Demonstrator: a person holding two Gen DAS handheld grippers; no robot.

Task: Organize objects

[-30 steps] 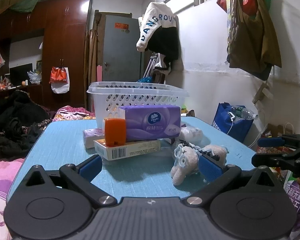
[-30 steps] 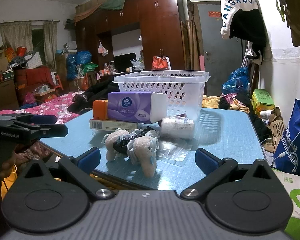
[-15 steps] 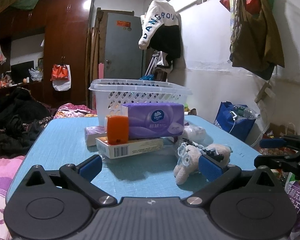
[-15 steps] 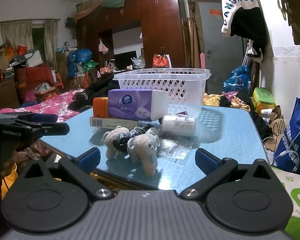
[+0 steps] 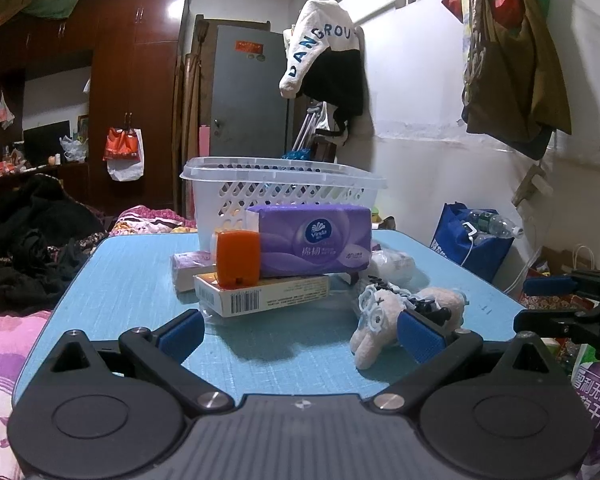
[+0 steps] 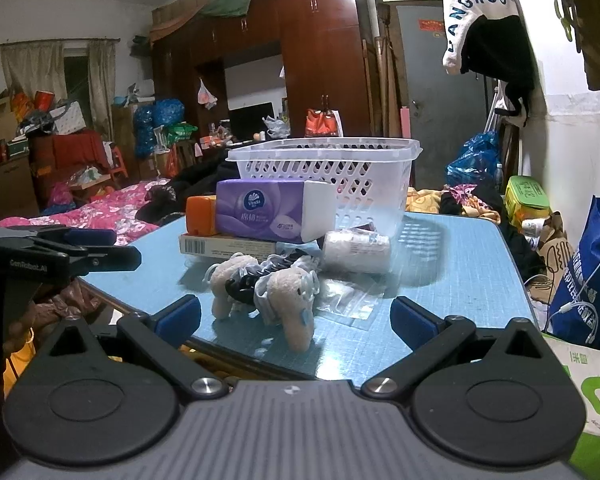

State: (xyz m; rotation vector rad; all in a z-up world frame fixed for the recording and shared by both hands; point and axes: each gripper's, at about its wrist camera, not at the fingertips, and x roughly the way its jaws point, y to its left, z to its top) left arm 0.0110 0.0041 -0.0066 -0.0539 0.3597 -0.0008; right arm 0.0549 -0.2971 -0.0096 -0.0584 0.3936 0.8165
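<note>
Closing in on the pile, nothing gripped yet

Left view: my left gripper (image 5: 298, 330) has eased nearer the white basket (image 5: 284, 190), jaws wide apart and empty; the purple tissue pack (image 5: 312, 242) sits just in front of the basket on a flat box (image 5: 260, 294); right view: my right gripper (image 6: 296, 316), also apart and empty, has crept toward the plush toy (image 6: 268, 286), nearer me than the basket; sorting hasn't begun.

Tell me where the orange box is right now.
In the left wrist view the orange box stands upright on the flat barcode carton, against the purple tissue pack's left end, before the white basket.
</note>
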